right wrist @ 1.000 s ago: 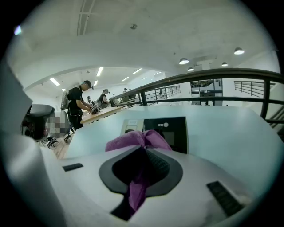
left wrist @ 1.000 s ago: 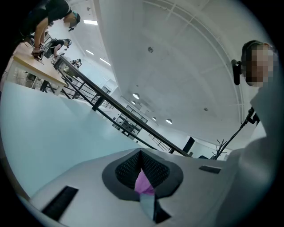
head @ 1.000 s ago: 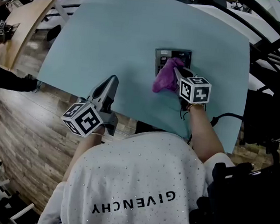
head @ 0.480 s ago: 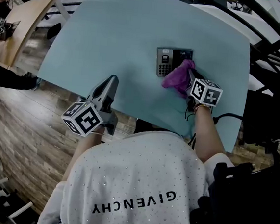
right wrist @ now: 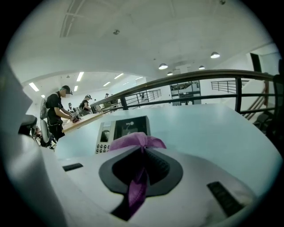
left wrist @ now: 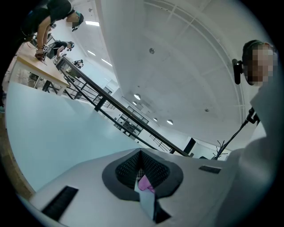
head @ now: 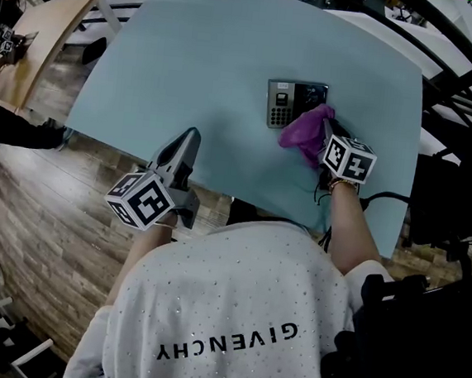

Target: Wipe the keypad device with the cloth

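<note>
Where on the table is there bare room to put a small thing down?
The table is bare over its left half and far side, from the left tool to the keypad device. Crowded only at right, where the right tool holds the cloth by the device.

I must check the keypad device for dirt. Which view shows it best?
The head view: it shows the keypad device from above, nearly whole, the cloth covering one corner. The right gripper view shows it slanted, partly behind the cloth. The left gripper view shows no clear part of it.
</note>
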{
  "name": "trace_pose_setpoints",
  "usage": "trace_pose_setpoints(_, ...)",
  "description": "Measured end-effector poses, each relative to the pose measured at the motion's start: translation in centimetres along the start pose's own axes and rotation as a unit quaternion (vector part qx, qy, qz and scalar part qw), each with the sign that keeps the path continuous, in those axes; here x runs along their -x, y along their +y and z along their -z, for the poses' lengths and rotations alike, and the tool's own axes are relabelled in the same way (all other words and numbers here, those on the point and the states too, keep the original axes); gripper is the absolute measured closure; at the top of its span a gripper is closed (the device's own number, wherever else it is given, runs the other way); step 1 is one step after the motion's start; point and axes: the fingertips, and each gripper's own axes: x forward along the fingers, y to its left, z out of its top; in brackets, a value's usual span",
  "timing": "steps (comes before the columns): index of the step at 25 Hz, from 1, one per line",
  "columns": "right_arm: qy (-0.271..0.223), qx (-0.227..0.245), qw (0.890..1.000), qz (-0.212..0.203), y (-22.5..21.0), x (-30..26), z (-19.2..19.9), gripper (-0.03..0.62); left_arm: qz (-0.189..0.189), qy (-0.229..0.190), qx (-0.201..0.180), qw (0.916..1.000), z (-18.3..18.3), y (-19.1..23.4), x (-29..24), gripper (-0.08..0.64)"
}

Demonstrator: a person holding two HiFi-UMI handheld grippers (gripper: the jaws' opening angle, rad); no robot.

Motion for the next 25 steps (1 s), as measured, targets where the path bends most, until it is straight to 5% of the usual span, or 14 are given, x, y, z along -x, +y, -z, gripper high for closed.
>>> trace_pose_setpoints(7,-0.032,0.014,0.992,-0.117,7.6,0.1,-2.0,0.566,-0.002,-0.003,-0.002,1.0000,-0.1,-0.3,0.6,0.560)
trace_pose_setpoints(15,0.026,0.092,0.975,-0.201,14.7,-1.0,0.7,0.566,-0.015,-0.008,0.003,0.9998,-0.2,0.4,1.5,0.560)
trace_pose_setpoints(20,0.052,0.188,0.963,-0.187,15.3,-1.4,2.4,0.566,-0.025,-0.015,0.005,0.9996,-0.1,0.5,2.4,0.560)
trace_pose_setpoints(25,0.064,0.209,0.963,-0.161,13.0,-1.8,2.6,0.566,-0.031,-0.017,0.008,0.9994,0.1,1.0,2.8,0.560)
